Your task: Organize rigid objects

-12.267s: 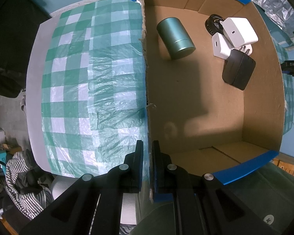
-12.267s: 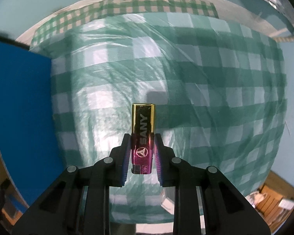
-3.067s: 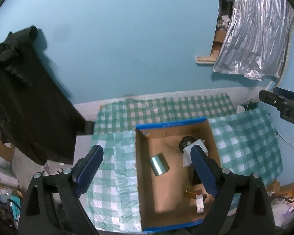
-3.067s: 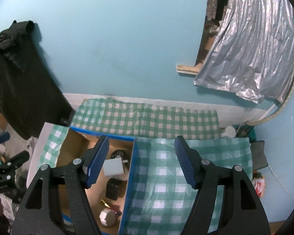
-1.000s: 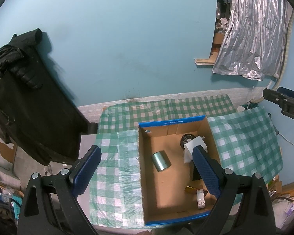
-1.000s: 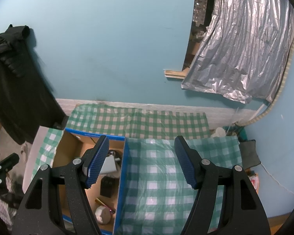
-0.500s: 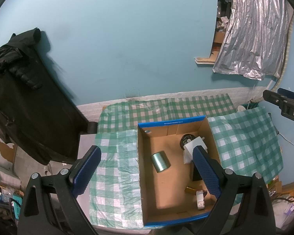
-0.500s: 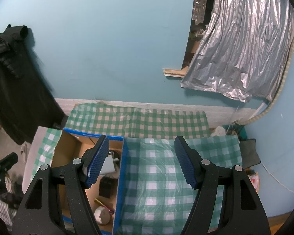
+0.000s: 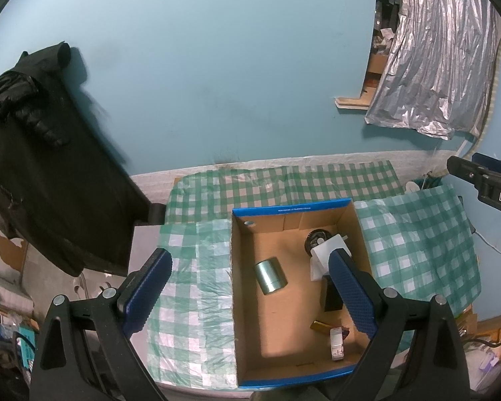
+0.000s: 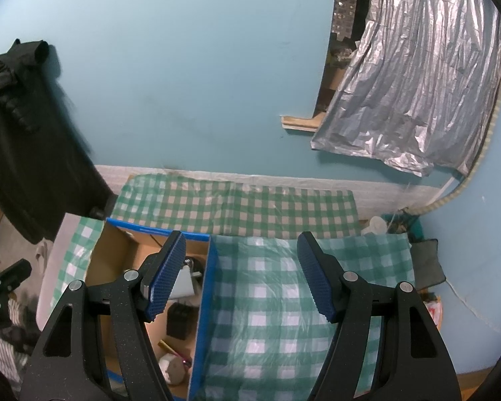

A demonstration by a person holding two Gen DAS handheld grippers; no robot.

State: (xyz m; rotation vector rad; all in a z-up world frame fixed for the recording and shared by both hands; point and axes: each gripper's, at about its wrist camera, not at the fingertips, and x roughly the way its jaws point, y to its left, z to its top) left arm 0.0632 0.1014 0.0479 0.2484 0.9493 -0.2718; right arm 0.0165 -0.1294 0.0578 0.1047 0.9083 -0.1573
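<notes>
Both grippers hang wide open and empty; the cardboard box [image 9: 247, 317] lies ahead between the left gripper [image 9: 250, 297] fingers, left of the right gripper [image 10: 240, 274].

Both grippers' fingers [image 9: 148, 287] apart, empty

pale blue wall [image 9: 217, 67], crinkled silver foil sheet [image 9: 437, 60] at right, black jacket [image 9: 33, 153] hanging left
</notes>
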